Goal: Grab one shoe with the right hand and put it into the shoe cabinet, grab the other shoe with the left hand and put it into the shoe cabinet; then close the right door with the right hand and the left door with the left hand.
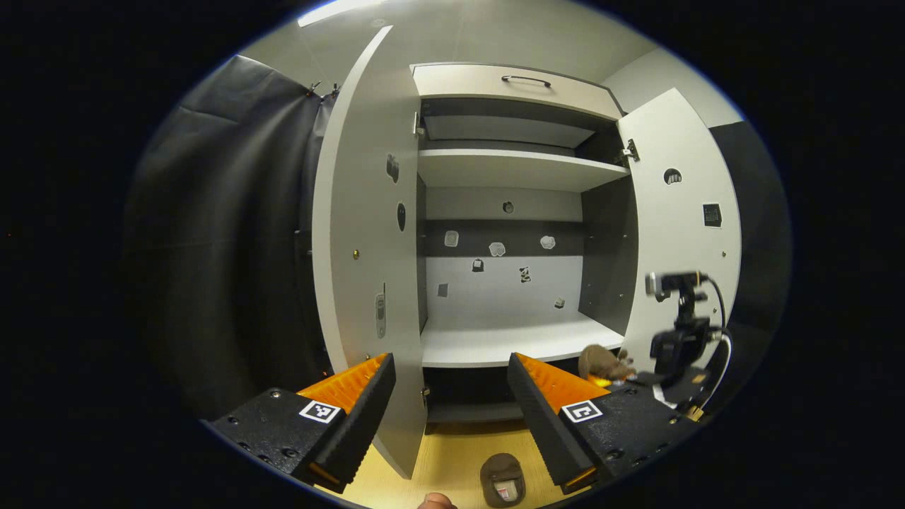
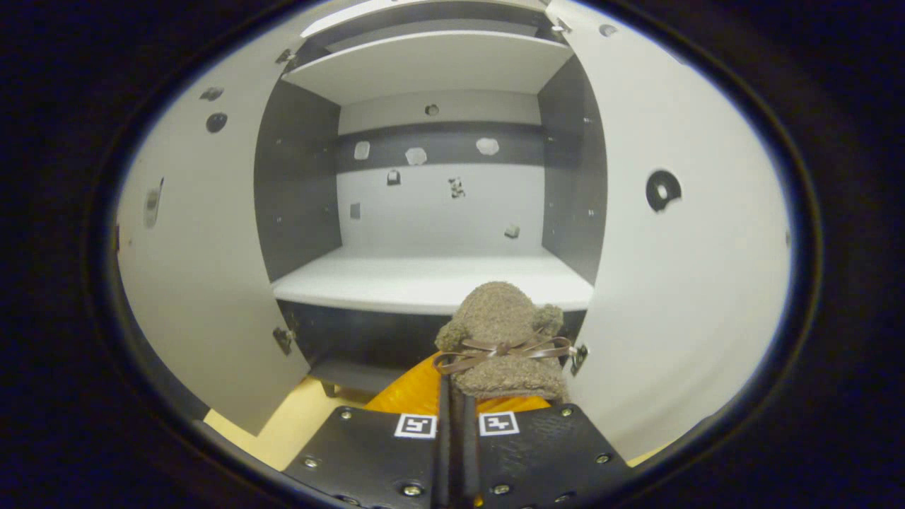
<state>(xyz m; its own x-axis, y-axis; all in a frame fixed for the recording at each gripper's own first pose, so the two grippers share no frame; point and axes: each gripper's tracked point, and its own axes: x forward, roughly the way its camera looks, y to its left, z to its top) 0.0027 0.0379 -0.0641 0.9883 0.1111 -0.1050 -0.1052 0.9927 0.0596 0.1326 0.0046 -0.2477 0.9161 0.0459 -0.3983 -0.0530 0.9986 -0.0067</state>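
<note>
2 shoes are seen: 1 brown fuzzy shoe (image 2: pixel 503 338), with a thin ribbon bow (image 2: pixel 503 348) across it, is gripped by the right gripper (image 2: pixel 456 403), whose jaws are closed together on it in the right gripper view, and the other shoe (image 1: pixel 503 479) is lying on the pale wooden floor (image 1: pixel 452 452) in front of the shoe cabinet (image 1: pixel 509 212), seen low in the left gripper view between the fingers of the left gripper (image 1: pixel 449 385). The left gripper's jaws are spread wide apart and nothing is held between them. In the left gripper view the right gripper (image 1: pixel 640 382) is seen farther off at the lower right, in front of the right door (image 1: pixel 682 233), with the brown shoe (image 1: pixel 603 363) carried at its tip, just beside the front edge of the lower shelf (image 1: pixel 516 343). In the right gripper view the held shoe is placed just before the front edge of that shelf (image 2: pixel 431 283), at its right part, near the right door (image 2: pixel 679 283); whether it is touching the shelf cannot be told. Both doors are standing open: the left door (image 1: pixel 368 233) is swung outward toward the left gripper's camera, and its inner face (image 2: pixel 198 283) is seen at the left of the right gripper view. An upper shelf (image 1: pixel 516 170) is fitted above the lower one, and a drawer front with a dark handle (image 1: pixel 527 80) is set at the top of the cabinet. Several small stickers (image 1: pixel 497 249) are stuck on the back wall of the cabinet. Black cloth (image 1: pixel 226 233) is hung at the left of the cabinet.
</note>
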